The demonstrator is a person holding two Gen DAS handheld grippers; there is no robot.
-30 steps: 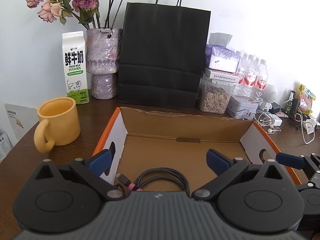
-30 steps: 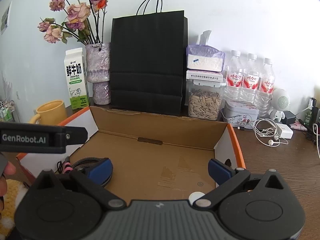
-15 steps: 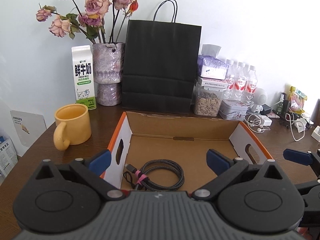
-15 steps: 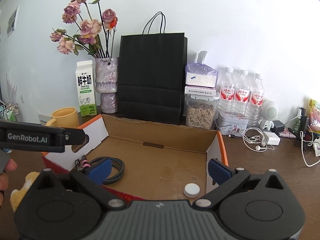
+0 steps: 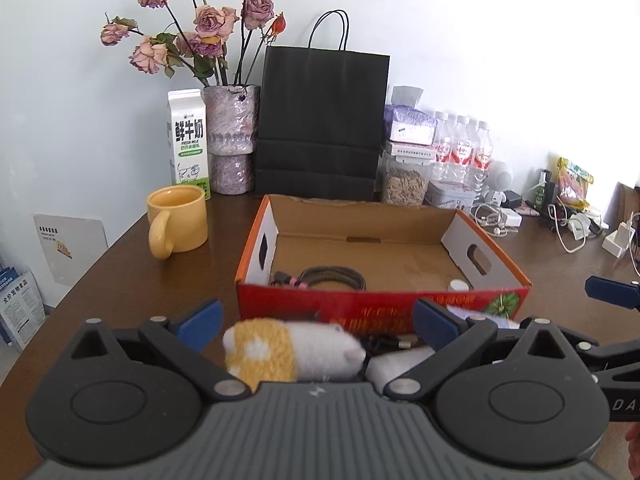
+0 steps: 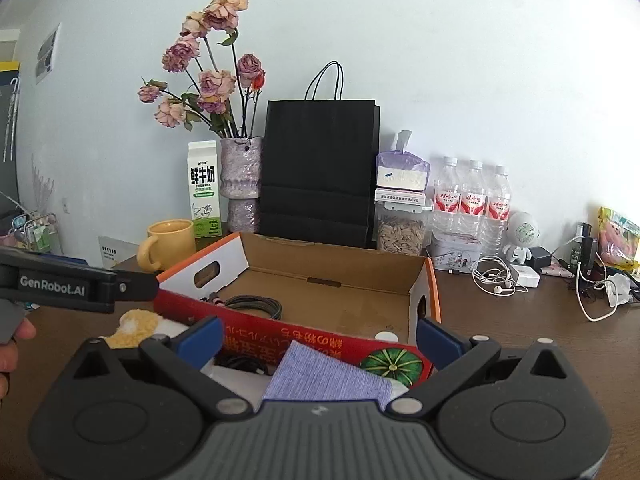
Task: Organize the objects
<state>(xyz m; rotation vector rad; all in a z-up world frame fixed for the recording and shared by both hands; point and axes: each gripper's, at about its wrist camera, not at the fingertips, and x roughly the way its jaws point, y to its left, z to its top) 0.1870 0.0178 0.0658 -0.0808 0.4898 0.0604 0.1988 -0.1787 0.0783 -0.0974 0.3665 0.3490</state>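
Note:
An open cardboard box [image 5: 380, 308] with a red front wall stands mid-table; it also shows in the right wrist view [image 6: 320, 340]. Inside lie a coiled braided cable [image 5: 332, 278] and a small white cap [image 5: 458, 285]. In front of the box lie a yellow-and-white rolled sock [image 5: 288, 350], a black cable [image 5: 384, 344] and a lavender cloth [image 6: 328, 376]. My left gripper [image 5: 316, 322] is open and empty above the sock. My right gripper [image 6: 318, 338] is open and empty above the lavender cloth.
A yellow mug [image 5: 178, 220] stands left of the box. Behind are a milk carton [image 5: 188, 140], a vase of dried roses [image 5: 232, 140], a black paper bag [image 5: 320, 124], a seed jar [image 5: 404, 180], water bottles [image 5: 462, 152] and earphones with chargers [image 6: 504, 280] at right.
Both grippers have pulled back and up from over the box. The box's red front wall and the sock, black cable and lavender cloth before it have come into view.

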